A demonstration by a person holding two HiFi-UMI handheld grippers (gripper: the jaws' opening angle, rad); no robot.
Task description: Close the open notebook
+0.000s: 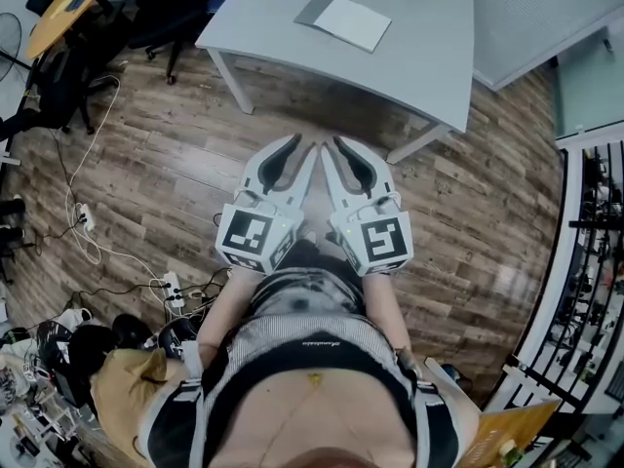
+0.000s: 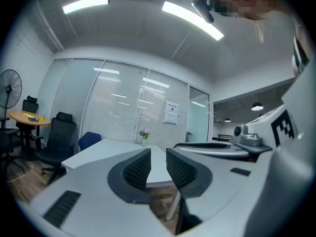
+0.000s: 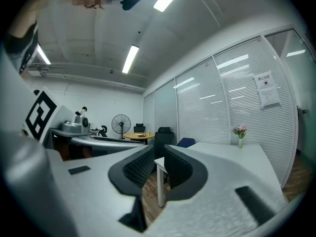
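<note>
Fingers of the left gripper stand slightly apart and empty. The right gripper shows the same narrow, empty gap. Both hang side by side over the wooden floor, well apart from the notebook. It lies flat on the grey table, white page up, with a grey strip along its left edge.

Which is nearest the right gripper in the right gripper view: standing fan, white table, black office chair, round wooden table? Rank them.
1. white table, corner just beyond the jaws.
2. black office chair, behind that corner.
3. round wooden table, farther back, left.
4. standing fan, left of it; too close to call against 3.
</note>
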